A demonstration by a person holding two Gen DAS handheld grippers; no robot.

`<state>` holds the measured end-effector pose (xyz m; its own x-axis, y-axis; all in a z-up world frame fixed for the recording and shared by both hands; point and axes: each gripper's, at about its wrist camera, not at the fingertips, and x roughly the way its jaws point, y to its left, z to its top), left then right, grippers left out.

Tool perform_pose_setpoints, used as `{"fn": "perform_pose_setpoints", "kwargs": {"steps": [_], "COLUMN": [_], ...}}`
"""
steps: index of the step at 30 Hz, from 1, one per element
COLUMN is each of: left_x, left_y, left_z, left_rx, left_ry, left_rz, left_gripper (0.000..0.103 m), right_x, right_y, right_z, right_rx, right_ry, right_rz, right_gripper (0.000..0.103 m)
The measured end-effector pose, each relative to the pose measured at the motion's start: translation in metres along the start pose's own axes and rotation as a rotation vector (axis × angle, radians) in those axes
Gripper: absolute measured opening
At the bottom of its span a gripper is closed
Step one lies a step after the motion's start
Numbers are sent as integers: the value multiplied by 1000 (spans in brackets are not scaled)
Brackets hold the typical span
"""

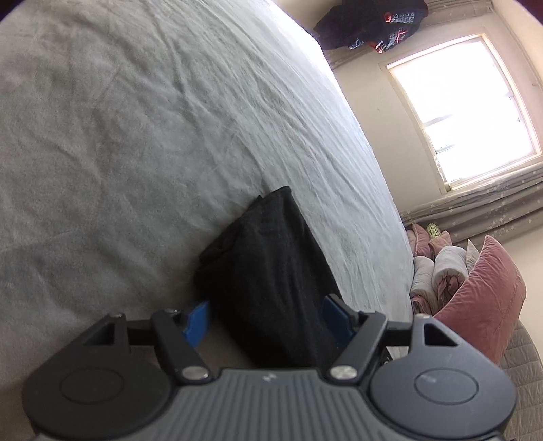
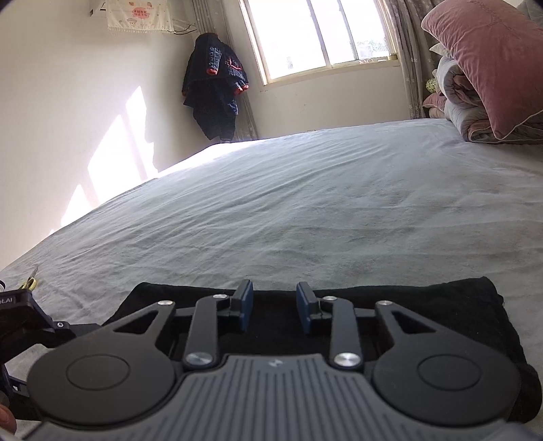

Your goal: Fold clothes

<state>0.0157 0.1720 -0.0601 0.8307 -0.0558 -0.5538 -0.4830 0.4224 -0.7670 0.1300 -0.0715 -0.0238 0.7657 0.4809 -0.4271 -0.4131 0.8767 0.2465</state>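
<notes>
A folded black garment (image 1: 271, 254) lies on the grey bed sheet (image 1: 118, 135). In the left wrist view, which is rolled sideways, my left gripper (image 1: 264, 322) straddles the garment's near end. Its blue pads (image 1: 197, 322) stand wide on either side of the cloth, one against the sheet, without a clear squeeze. In the right wrist view the same garment (image 2: 424, 312) stretches across the bed's near edge. My right gripper (image 2: 275, 305) hovers over its middle, jaws narrow but apart, nothing between the pads. Part of the left tool's black housing (image 2: 23, 315) shows at the garment's left end.
A pink pillow (image 2: 492, 68) and rolled quilts (image 2: 454, 88) are stacked at the bed's right end. Dark clothes (image 2: 213, 84) hang in the corner beside the window (image 2: 322, 30). A small yellow-green object (image 2: 31, 282) lies on the sheet at the left.
</notes>
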Motion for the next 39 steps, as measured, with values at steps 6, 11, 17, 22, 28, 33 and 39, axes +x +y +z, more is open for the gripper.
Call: {"fn": "perform_pose_setpoints", "kwargs": {"steps": [6, 11, 17, 22, 28, 33, 39], "left_x": [3, 1, -2, -3, -5, -4, -9], "left_y": [-12, -21, -17, -14, -12, -11, -12], "left_z": [-16, -30, -32, -34, -38, -34, -32], "left_rx": [47, 100, 118, 128, 128, 115, 145], "left_ry": [-113, -181, -213, -218, -243, -254, -281], "left_rz": [33, 62, 66, 53, 43, 92, 96], "left_gripper": [73, 73, 73, 73, 71, 37, 9], "right_x": [23, 21, 22, 30, 40, 27, 4], "right_y": [-4, 2, 3, -1, -8, -19, -42], "right_z": [-11, -9, -11, -10, -9, -6, -9], "right_rx": [-26, -71, -84, -59, 9, 92, 220], "right_ry": [128, 143, 151, 136, 101, 129, 195], "right_rz": [-81, -45, -34, -9, 0, 45, 175], "right_gripper": [28, 28, 28, 29, 30, 31, 32]}}
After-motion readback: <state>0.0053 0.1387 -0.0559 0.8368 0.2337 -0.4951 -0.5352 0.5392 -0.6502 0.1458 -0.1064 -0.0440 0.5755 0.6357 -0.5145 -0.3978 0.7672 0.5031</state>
